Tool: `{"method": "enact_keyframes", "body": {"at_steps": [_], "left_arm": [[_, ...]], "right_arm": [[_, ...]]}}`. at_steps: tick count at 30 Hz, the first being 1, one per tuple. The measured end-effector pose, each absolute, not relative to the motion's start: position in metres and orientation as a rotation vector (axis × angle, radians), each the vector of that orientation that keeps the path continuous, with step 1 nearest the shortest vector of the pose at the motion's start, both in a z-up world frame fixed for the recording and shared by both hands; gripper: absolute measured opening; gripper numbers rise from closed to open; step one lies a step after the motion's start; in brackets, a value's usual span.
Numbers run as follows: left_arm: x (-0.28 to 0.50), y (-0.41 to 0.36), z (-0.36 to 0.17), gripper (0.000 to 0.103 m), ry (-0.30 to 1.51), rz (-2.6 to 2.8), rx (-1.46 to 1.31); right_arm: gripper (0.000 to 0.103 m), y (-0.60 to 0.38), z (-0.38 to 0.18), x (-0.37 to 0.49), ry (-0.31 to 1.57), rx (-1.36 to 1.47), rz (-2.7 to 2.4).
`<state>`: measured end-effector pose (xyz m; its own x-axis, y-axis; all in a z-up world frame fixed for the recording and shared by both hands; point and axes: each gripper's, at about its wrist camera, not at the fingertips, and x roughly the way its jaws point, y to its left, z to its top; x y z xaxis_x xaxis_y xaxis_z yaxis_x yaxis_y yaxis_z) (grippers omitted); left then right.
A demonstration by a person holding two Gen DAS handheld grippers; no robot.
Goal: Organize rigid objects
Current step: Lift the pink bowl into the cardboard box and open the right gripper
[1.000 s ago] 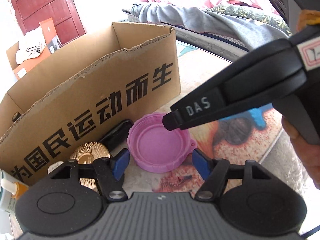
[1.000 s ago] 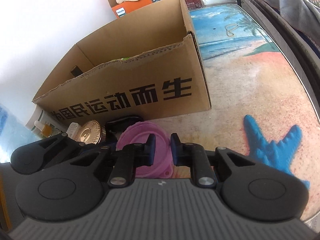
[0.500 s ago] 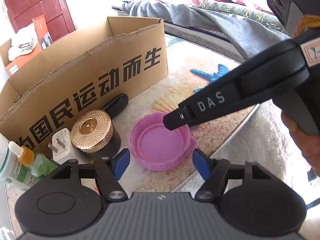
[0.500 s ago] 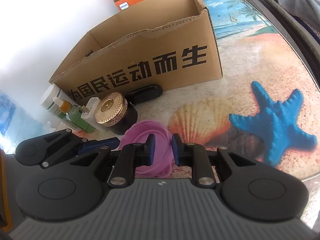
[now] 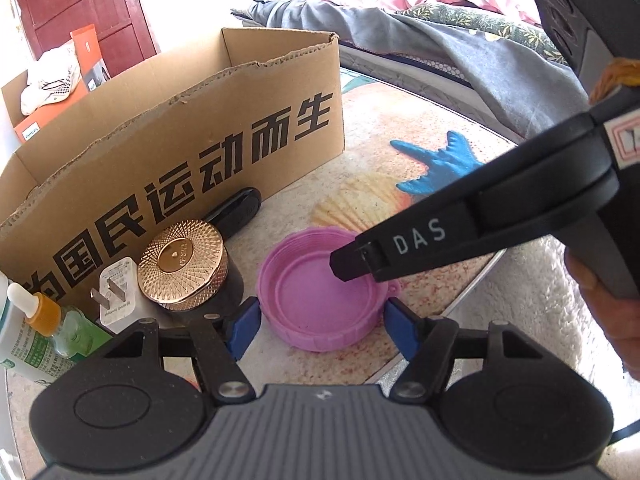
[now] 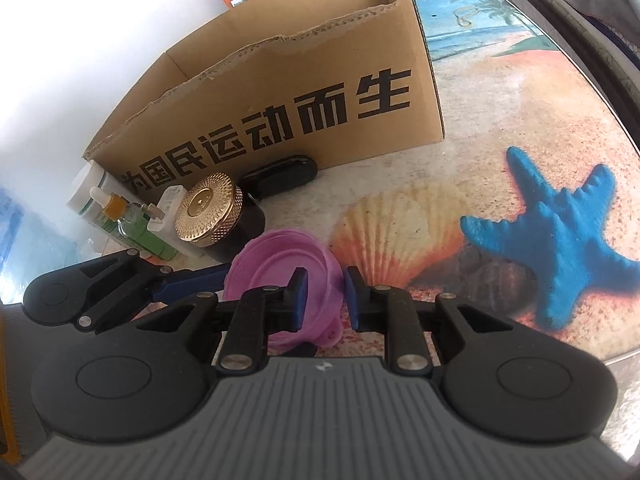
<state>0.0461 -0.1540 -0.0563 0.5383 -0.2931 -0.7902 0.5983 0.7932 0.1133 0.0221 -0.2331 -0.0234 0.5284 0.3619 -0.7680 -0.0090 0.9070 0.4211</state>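
Observation:
A pink plastic lid (image 5: 316,292) lies open side up, slightly tilted, just over the seashell-print table (image 6: 500,92). My left gripper (image 5: 322,320) has a blue pad against each side of the lid, shut on it across its width. My right gripper (image 6: 326,296) pinches the lid's (image 6: 276,256) near wall between its pads, and its black finger (image 5: 360,258) reaches in over the rim from the right. The open cardboard box (image 5: 180,152) with black characters stands behind.
A black jar with a gold cap (image 5: 182,264), a white plug (image 5: 116,292), a dropper bottle (image 5: 40,316) and a white tube (image 6: 88,188) stand left of the lid. A black case (image 5: 236,216) lies against the box. The table's edge (image 5: 472,284) is close on the right, bedding (image 5: 440,40) beyond.
Both grippers have drawn back from the box with the pink lid between them. The jar, plug and bottles have come into fuller view on the left.

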Motion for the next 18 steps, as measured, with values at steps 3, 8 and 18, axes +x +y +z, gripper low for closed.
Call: {"method": "enact_keyframes", "body": {"at_steps": [3, 8, 18], "left_arm": [[0.041, -0.151, -0.046, 0.069, 0.815, -0.551, 0.395], [0.034, -0.137, -0.005, 0.069, 0.711, -0.531, 0.364], [0.075, -0.086, 0.087, 0.069, 0.517, -0.352, 0.375]], "right_arm": [[0.018, -0.231, -0.010, 0.018, 0.971, 0.376, 0.221], [0.018, -0.218, 0.038, 0.014, 0.859, 0.307, 0.229], [0.018, -0.169, 0.126, 0.094, 0.703, 0.222, 0.431]]}}
